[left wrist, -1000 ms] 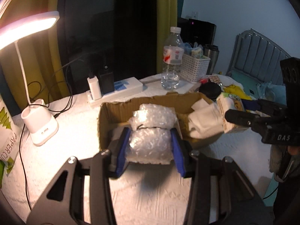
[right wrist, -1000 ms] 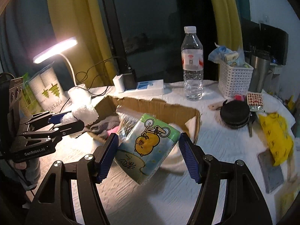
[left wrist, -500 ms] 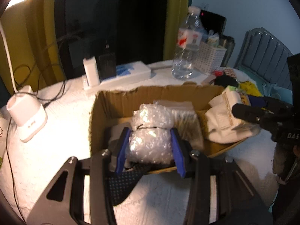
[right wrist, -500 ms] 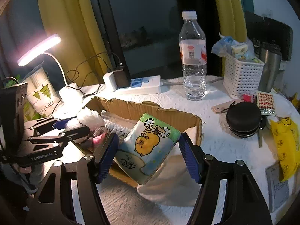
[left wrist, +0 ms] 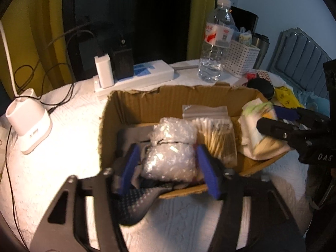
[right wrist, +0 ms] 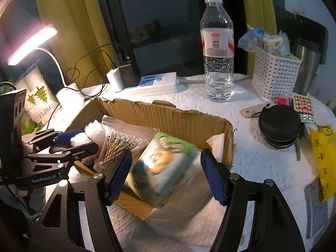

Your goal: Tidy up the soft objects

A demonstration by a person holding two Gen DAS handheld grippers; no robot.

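An open cardboard box (left wrist: pixel 147 103) (right wrist: pixel 168 115) sits on the white table. My left gripper (left wrist: pixel 168 163) is over its left part with the blue pads apart; a bubble wrap roll (left wrist: pixel 170 147) lies between them on dark cloth, not squeezed. My right gripper (right wrist: pixel 166 174) is over the box's right part, pads wide apart; a tissue pack with a duck print (right wrist: pixel 161 168) sits blurred between them, touching neither pad, on a white cloth (right wrist: pixel 180 216). A cotton swab bag (left wrist: pixel 216 136) (right wrist: pixel 117 147) lies in the middle of the box.
A water bottle (right wrist: pixel 217 48), white basket (right wrist: pixel 275 73), power strip (right wrist: pixel 155 84) and lamp base (left wrist: pixel 27 128) stand behind the box. A black round case (right wrist: pixel 279 126) and yellow pouch (right wrist: pixel 323 157) lie to the right. A dark mesh cloth (left wrist: pixel 134 201) hangs over the box's front edge.
Both grippers moved forward over the box and lowered. Both pairs of pads opened wider; the bubble wrap and the tissue pack now sit loose in the box.
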